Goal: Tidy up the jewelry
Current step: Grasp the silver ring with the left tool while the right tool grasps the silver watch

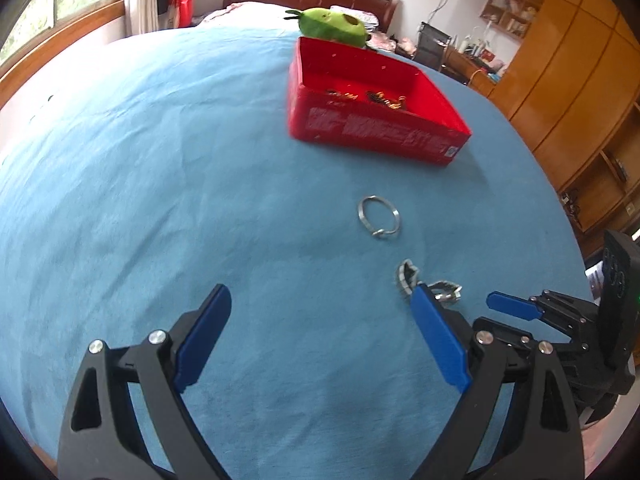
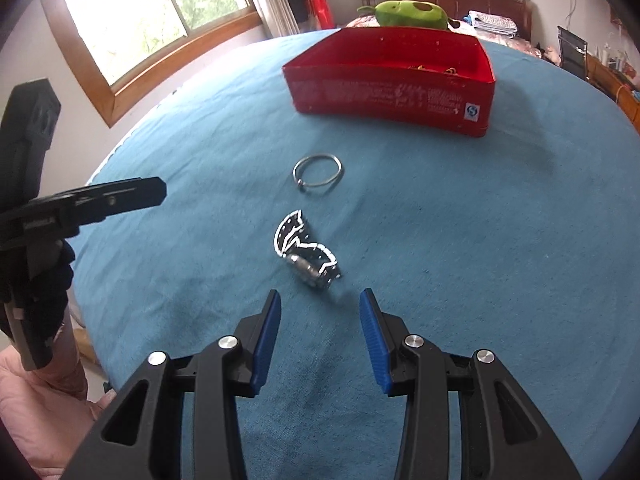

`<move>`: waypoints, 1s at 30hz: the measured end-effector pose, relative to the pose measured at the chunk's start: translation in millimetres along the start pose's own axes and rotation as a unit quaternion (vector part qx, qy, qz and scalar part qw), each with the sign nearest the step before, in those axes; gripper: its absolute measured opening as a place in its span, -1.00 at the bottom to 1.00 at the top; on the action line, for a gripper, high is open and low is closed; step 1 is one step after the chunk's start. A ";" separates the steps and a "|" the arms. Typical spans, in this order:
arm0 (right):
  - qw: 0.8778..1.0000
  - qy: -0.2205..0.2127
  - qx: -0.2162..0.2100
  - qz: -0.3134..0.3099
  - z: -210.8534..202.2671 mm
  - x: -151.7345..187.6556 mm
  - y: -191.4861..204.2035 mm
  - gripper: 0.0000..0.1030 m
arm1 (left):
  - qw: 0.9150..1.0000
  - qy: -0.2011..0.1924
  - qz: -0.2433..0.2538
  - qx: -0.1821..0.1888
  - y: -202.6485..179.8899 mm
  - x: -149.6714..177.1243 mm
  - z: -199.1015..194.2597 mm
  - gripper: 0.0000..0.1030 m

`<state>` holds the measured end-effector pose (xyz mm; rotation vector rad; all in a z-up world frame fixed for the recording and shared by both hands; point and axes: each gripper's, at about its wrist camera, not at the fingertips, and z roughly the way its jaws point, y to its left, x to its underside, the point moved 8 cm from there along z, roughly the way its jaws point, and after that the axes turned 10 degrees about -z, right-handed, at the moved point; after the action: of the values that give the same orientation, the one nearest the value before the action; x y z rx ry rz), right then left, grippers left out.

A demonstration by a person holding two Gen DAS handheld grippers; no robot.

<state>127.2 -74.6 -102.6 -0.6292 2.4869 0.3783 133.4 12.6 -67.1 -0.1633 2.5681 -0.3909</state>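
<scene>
A silver ring-shaped bangle lies on the blue cloth in front of a red box that holds some gold jewelry. A crumpled silver-and-black bracelet lies nearer. My left gripper is open and empty, its right finger just beside the bracelet. In the right wrist view the bangle, the bracelet and the box show. My right gripper is open and empty, just short of the bracelet. The right gripper also shows in the left wrist view.
A green plush toy sits behind the box. The blue cloth covers a round table. A bed, a window and wooden cabinets stand around. My left gripper's finger shows at the left of the right wrist view.
</scene>
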 end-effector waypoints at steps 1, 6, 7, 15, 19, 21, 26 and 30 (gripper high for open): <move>1.000 0.000 0.000 -0.002 0.7 -0.2 1.1 -0.20 | 1.000 0.000 -0.001 -0.003 1.9 2.0 0.5 0.75; 1.000 -0.005 0.007 -0.027 7.4 -6.4 3.8 0.05 | 1.000 0.016 -0.005 -0.005 8.0 5.6 9.5 0.75; 0.999 -0.004 0.014 -0.034 10.4 -8.6 2.8 0.09 | 1.000 0.018 -0.004 -0.007 7.6 5.0 11.0 0.75; 0.998 0.024 -0.007 -0.050 37.9 -21.0 2.1 0.03 | 0.999 0.039 -0.006 -0.019 3.2 -7.6 32.8 0.75; 0.998 0.030 -0.018 -0.052 48.3 -22.0 3.0 -0.36 | 0.999 0.048 -0.006 -0.020 -1.2 -12.8 42.0 0.75; 0.998 0.027 -0.016 -0.058 48.1 -21.3 3.5 -0.37 | 0.999 0.049 -0.005 -0.023 -2.9 -16.4 45.8 0.75; 0.999 0.026 -0.020 -0.039 43.4 -17.8 -2.2 -0.44 | 0.998 0.057 -0.003 -0.028 -9.8 -23.4 57.8 0.75; 0.999 0.024 -0.034 -0.004 36.7 -14.9 -14.6 -0.79 | 0.997 0.080 -0.009 -0.017 -25.4 -28.5 73.9 0.75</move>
<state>161.6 -67.6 -126.0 -0.6815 2.5253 0.4504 197.3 -24.1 -105.7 -0.1731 2.7343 -0.3812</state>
